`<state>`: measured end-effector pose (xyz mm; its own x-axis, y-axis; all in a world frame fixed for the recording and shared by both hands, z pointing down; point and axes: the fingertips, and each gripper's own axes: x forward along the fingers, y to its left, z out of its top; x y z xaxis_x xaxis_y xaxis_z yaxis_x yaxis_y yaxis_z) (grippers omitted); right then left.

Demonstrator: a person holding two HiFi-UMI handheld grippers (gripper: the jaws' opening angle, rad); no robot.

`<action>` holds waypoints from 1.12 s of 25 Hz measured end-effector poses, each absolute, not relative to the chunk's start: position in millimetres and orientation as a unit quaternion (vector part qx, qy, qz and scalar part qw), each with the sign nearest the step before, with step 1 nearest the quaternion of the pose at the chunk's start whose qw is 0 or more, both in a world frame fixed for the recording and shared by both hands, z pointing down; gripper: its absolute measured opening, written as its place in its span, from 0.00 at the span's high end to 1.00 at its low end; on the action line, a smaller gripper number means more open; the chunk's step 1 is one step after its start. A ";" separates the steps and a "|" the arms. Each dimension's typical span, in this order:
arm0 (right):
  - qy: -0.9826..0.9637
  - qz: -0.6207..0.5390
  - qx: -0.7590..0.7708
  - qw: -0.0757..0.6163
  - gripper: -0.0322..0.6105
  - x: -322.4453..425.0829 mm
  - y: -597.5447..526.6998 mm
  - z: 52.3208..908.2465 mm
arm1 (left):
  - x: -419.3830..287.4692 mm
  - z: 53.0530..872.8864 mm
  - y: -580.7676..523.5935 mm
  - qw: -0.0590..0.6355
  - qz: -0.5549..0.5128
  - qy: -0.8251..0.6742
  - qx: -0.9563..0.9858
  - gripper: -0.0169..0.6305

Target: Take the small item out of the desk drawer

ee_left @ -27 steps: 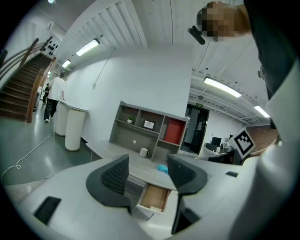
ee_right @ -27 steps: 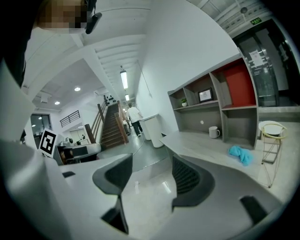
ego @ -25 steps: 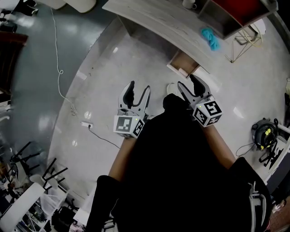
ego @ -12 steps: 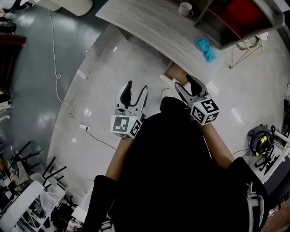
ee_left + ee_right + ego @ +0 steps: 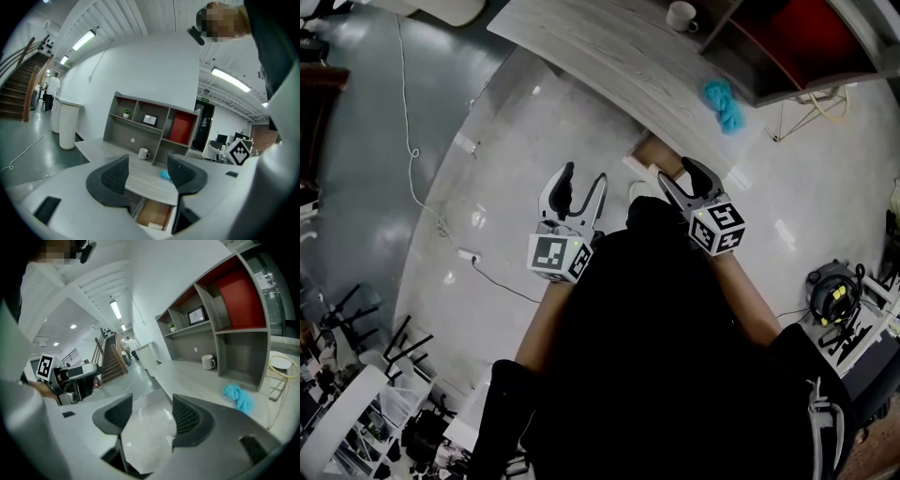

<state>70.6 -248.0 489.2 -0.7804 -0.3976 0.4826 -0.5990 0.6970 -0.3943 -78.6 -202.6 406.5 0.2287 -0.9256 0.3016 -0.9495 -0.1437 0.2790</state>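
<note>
Small white item (image 5: 154, 226) lies in the open brown wooden drawer (image 5: 151, 213) under the grey wooden desk (image 5: 145, 180). The left gripper (image 5: 147, 164) has its jaws wide apart and empty. Right gripper view: the right gripper (image 5: 152, 405) is likewise spread and holds nothing. Head view: both grippers hover before the desk.

Head view: high, steeply down over person's arms (image 5: 540, 328); bench (image 5: 609, 47) along top edge.
Left gripper view: low, near bench front, facing shelf unit (image 5: 150, 122), open drawer (image 5: 152, 215) below.
Right gripper view: seemingly closer, angled along bench toward staircase (image 5: 110, 357).
All three share bench, mug (image 5: 682, 16), blue cloth (image 5: 724, 101), shelf unit.
</note>
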 end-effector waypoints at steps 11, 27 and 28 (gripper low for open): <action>-0.883 0.254 0.259 0.299 0.56 57.3 -259.4 601.9 | -90.8 451.2 -222.3 0.255 0.030 -0.618 0.743 0.61; -0.792 0.270 0.210 0.506 0.56 51.8 -224.0 809.4 | -109.4 562.2 -217.0 0.359 0.015 -0.598 0.716 0.61; -0.788 0.271 0.209 0.513 0.56 52.8 -224.2 819.8 | -108.6 566.4 -218.2 0.358 0.016 -0.598 0.717 0.61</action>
